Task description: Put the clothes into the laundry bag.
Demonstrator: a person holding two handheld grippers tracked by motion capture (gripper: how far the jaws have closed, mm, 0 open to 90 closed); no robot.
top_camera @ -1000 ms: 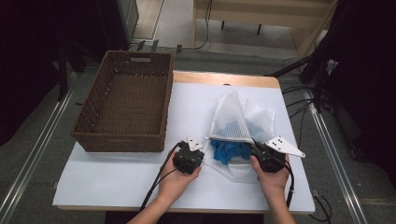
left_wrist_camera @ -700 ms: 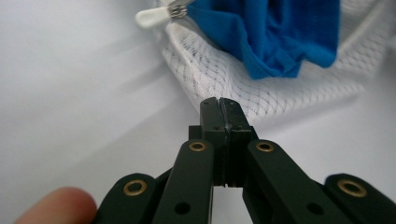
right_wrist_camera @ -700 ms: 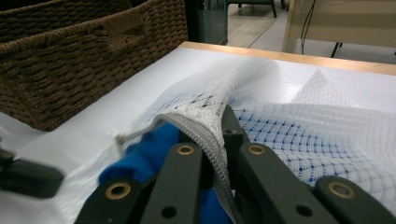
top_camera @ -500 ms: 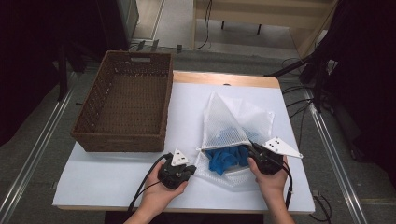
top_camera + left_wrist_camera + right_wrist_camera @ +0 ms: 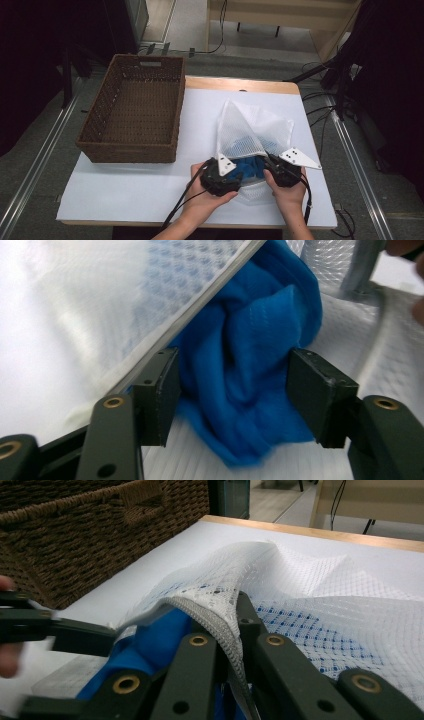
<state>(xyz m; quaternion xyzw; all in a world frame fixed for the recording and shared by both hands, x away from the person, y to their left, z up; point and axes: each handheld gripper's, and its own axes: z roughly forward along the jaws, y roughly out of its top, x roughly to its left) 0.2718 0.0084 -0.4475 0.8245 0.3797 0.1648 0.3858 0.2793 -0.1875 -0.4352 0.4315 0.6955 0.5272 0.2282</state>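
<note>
Sitting on white tabletop w/ wicker basket, mesh bag.

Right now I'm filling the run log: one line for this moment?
left claw: opened, around blue cloth | right claw: shut on mesh bag rim

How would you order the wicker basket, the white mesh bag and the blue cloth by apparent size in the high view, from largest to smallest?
1. wicker basket: clearly the largest.
2. white mesh bag: smaller than the basket.
3. blue cloth: smallest, but most of it is hidden inside the bag, so its true size is unsure.
</note>
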